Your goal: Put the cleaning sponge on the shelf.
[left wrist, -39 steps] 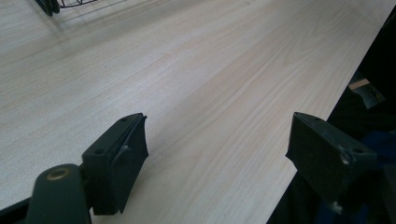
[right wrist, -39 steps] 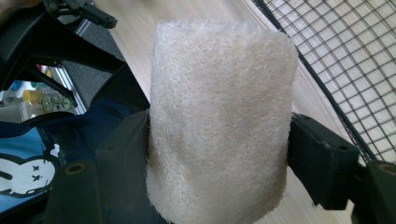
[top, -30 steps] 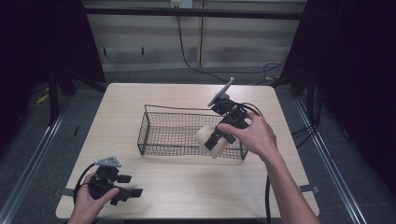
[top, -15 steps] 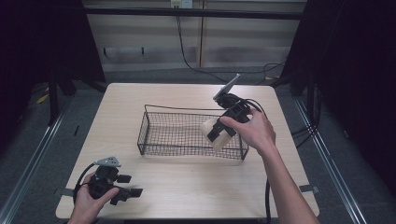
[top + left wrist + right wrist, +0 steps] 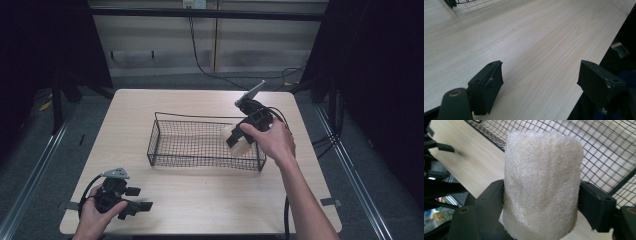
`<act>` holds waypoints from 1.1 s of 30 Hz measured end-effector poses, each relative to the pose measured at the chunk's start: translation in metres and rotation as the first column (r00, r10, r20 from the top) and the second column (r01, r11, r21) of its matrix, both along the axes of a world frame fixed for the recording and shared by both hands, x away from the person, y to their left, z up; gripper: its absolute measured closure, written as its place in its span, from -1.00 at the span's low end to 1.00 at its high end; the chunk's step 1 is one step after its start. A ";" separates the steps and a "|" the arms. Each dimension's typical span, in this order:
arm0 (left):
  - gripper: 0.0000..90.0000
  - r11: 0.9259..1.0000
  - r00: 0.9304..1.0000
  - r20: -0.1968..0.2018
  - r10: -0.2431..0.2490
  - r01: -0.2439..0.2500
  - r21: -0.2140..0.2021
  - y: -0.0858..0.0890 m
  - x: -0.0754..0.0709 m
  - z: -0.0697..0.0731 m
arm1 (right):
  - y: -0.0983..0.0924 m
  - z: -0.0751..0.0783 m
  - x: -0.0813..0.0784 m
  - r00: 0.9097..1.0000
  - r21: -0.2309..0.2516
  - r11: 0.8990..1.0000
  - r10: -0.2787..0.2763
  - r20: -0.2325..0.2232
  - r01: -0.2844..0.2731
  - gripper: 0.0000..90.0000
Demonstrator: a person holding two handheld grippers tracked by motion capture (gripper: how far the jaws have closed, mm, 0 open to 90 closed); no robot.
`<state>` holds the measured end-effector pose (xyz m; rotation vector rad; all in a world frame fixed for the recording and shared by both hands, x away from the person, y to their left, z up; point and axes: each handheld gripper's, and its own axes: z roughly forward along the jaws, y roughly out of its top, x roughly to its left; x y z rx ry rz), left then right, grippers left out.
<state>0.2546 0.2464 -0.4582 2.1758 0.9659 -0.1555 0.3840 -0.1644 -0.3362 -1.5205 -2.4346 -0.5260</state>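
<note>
My right gripper (image 5: 239, 140) is shut on a cream, fuzzy loofah cylinder (image 5: 237, 143), held over the right end of a black wire basket (image 5: 200, 162). In the right gripper view the loofah (image 5: 541, 177) stands upright between both black jaws, with the basket mesh (image 5: 609, 157) behind it. The left gripper (image 5: 138, 198) rests in a hand on the table's near left corner. Its jaws stand wide apart in the left gripper view, open (image 5: 541, 75) over bare wood.
The light wooden table (image 5: 210, 200) has bare room in front of the basket. A basket corner (image 5: 456, 2) shows at the top left of the left gripper view. Cables (image 5: 320, 142) hang off the table's right edge. Dark floor surrounds the table.
The right gripper has carried the loofah a little to the right and farther over the basket's right end. The left gripper has stayed put.
</note>
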 end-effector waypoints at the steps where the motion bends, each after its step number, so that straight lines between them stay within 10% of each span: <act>1: -0.56 1.000 1.000 0.000 0.000 0.000 0.000 0.000 0.000 0.000 | -0.001 -0.001 0.000 1.000 -0.009 1.000 -0.007 0.001 0.007 -0.44; 33: -0.56 1.000 1.000 0.000 0.001 -0.001 -0.002 0.000 0.000 0.000 | -0.018 -0.038 0.012 0.973 -0.082 0.970 -0.229 -0.017 0.227 -0.44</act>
